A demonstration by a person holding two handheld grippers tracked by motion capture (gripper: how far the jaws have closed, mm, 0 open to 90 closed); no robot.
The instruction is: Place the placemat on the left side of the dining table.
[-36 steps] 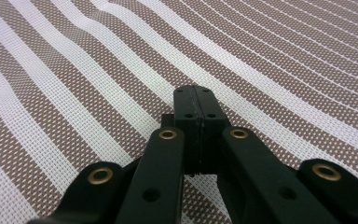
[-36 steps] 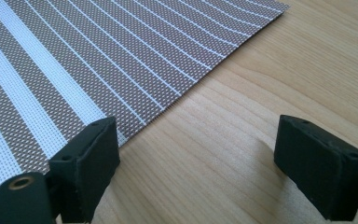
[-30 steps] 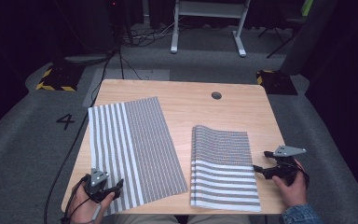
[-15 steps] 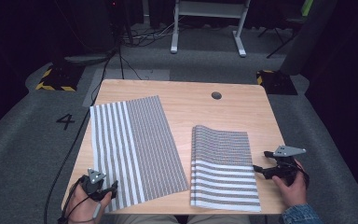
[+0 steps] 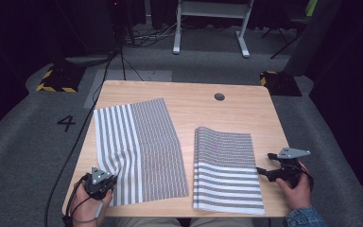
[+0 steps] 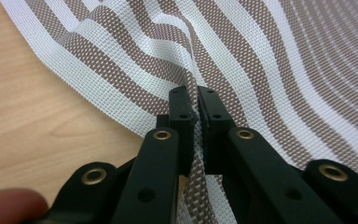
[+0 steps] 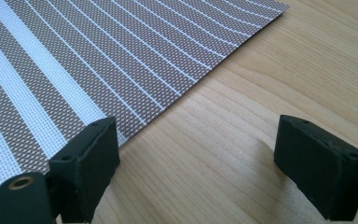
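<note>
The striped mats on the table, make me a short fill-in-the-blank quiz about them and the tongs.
1. The left tongs are ____ on the left striped mat.
2. The right tongs have jaws standing ____, beside the right striped mat.
3. Where the left tongs pinch it, the mat is ____ rather than flat.
4. Both mats lie on a ____ table.

Missing words: shut; open; puckered; wooden
</note>
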